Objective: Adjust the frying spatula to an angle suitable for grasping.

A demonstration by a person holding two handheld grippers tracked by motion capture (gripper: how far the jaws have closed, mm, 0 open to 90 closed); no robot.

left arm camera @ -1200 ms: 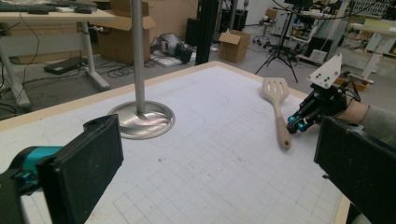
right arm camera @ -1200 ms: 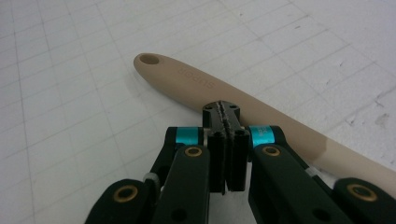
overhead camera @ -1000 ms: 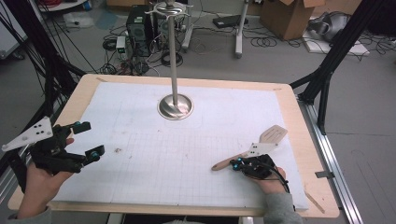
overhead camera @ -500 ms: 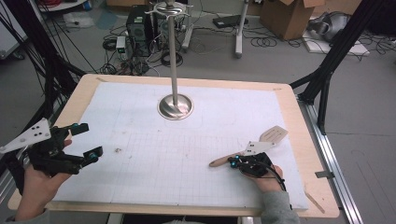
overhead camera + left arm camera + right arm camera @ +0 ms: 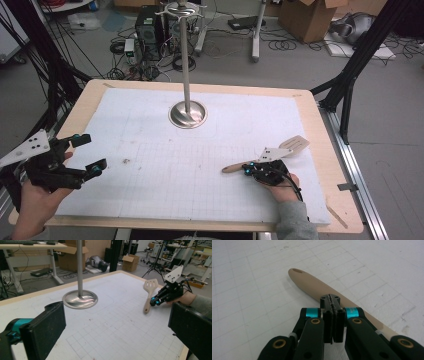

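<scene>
At the lower left of the high view, the left gripper hangs over the table edge with fingers wide apart and empty, likely waiting its turn. In the upper middle stands a metal stand. At the lower right, the right gripper rests against the wooden spatula, which lies flat on the mat; its fingers are pressed together, gripping nothing. No containers are present.

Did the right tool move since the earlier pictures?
Yes. The right tool slid slightly toward the table's near edge, away from the metal stand, staying at the wooden spatula.
</scene>
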